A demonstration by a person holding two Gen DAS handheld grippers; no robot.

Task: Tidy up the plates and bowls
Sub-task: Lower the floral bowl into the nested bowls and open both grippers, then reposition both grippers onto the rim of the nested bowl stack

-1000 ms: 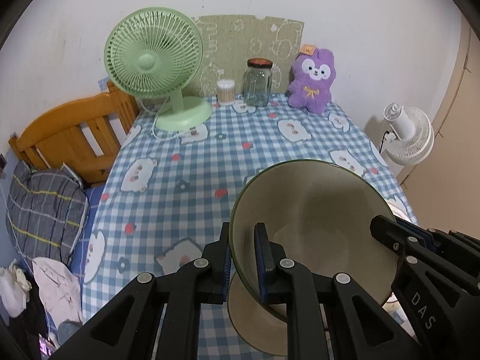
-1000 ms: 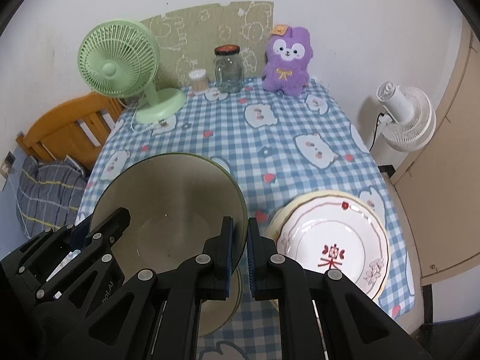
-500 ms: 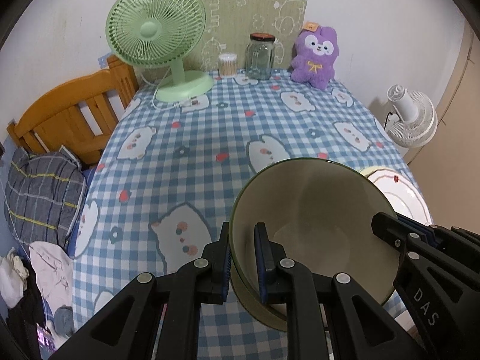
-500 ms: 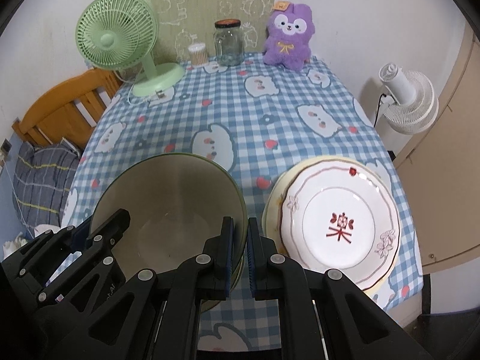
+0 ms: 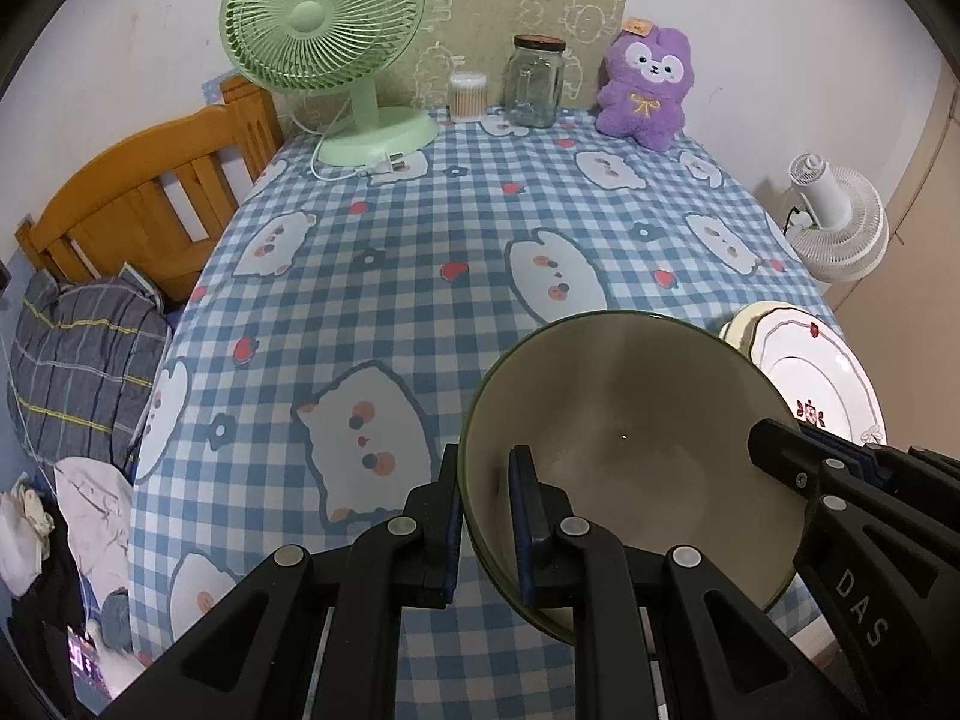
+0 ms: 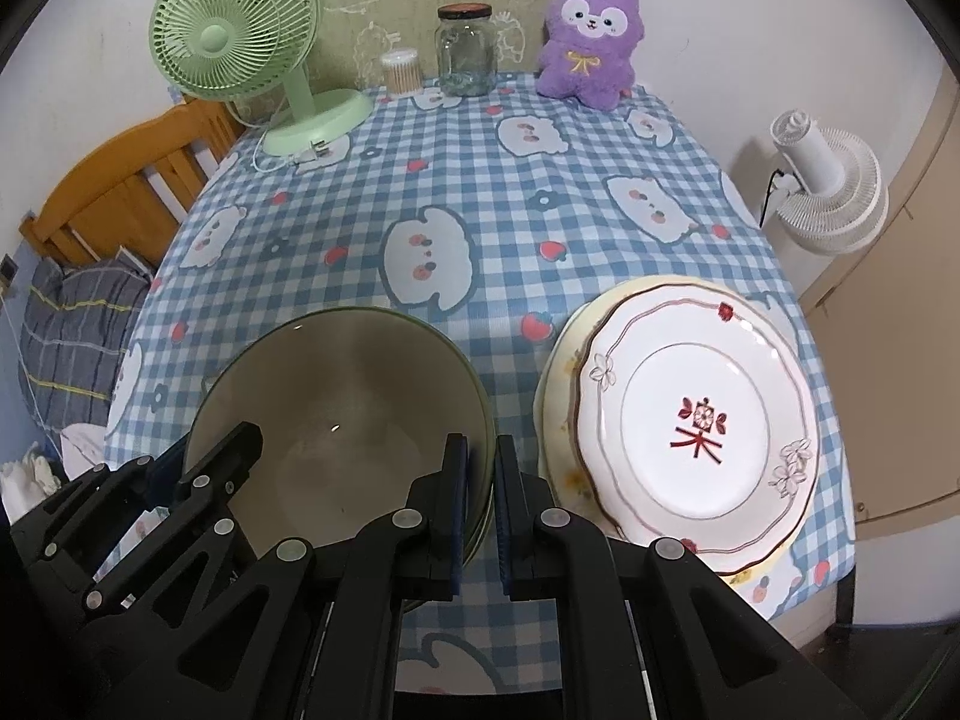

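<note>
A green-rimmed beige bowl [image 5: 624, 444] is held between both grippers near the table's front edge. My left gripper [image 5: 486, 480] is shut on its left rim. My right gripper [image 6: 480, 468] is shut on its right rim; the bowl also shows in the right wrist view [image 6: 342, 414], where a second rim seems to lie just under it. To the right lies a white plate [image 6: 696, 420] with a red mark, stacked on a pale yellow plate [image 6: 558, 372]. The stack also shows in the left wrist view [image 5: 810, 384].
On the blue checked tablecloth [image 5: 420, 252] at the back stand a green fan [image 5: 336, 48], a cotton swab tub [image 5: 468, 97], a glass jar [image 5: 534, 84] and a purple plush [image 5: 648, 90]. A wooden bed frame [image 5: 144, 192] is left, a white fan [image 5: 834, 222] right.
Both grippers have lowered with the bowl toward the tabletop near the front edge. The lower bowl seen under it earlier is now almost hidden beneath it.
</note>
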